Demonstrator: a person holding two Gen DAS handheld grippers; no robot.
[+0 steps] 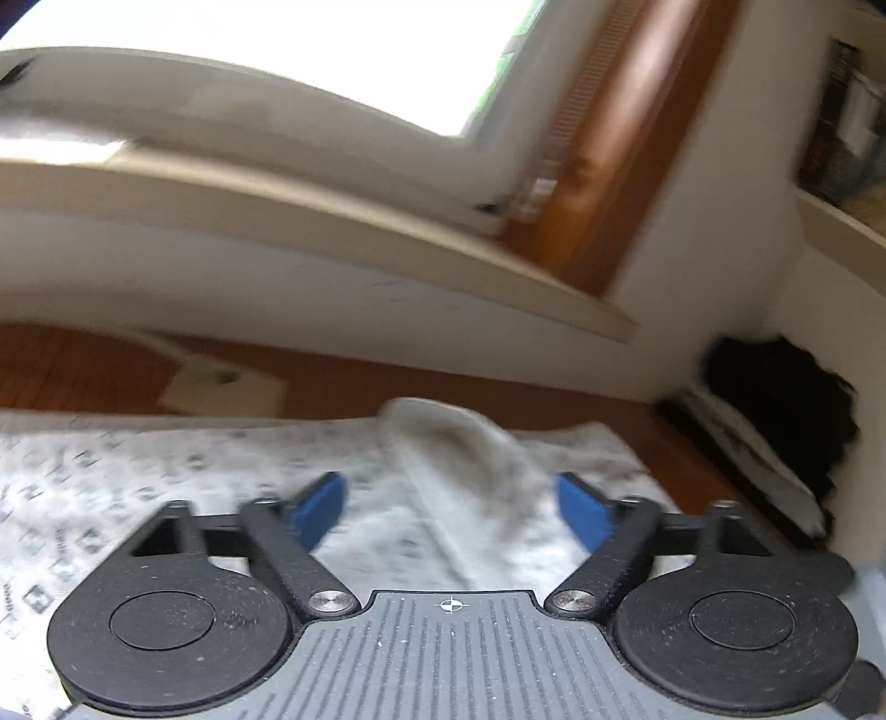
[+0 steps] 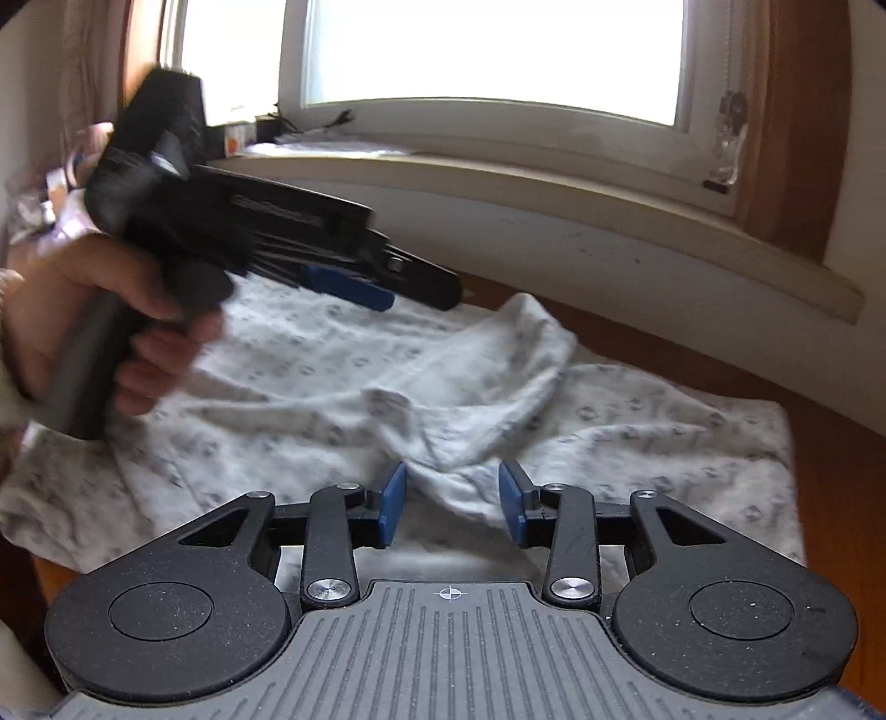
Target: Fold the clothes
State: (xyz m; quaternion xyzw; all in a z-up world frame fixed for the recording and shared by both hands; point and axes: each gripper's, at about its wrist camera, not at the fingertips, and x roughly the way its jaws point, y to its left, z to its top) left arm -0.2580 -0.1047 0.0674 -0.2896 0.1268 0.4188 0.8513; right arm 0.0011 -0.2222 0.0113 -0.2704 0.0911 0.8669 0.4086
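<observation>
White garment (image 2: pixel 343 376) with small grey print, spread flat over brown wooden table (image 2: pixel 830 437), reaching from 9 o'clock to 3 o'clock in the right wrist view. One loose part (image 2: pixel 498 365) bunched up in the middle, raised above the flat cloth, its lower tip lying just between the blue pads.

Right gripper (image 2: pixel 451 501) low over the near edge of the garment at 6 o'clock, jaws moderately apart, holding nothing; whether the pads touch the cloth, cannot tell.

Left gripper (image 2: pixel 354 288) at 10 o'clock in the right wrist view, blurred, above the far side of the garment, held by a hand (image 2: pixel 111 332) on the grey handle. In its own view, left gripper (image 1: pixel 451 507) with jaws wide, empty, the raised fold (image 1: pixel 465 443) straight ahead at 12 o'clock between the pads, apart from them.

Behind the table, white window sill (image 2: pixel 554 183) and bright window (image 2: pixel 487 50) at 12 o'clock. Dark blurred thing (image 1: pixel 775 410) at 3 o'clock in the left wrist view, beside the table edge; what it is, cannot tell. Some blurred clutter (image 2: pixel 50 188) at 9 o'clock, behind the hand.
</observation>
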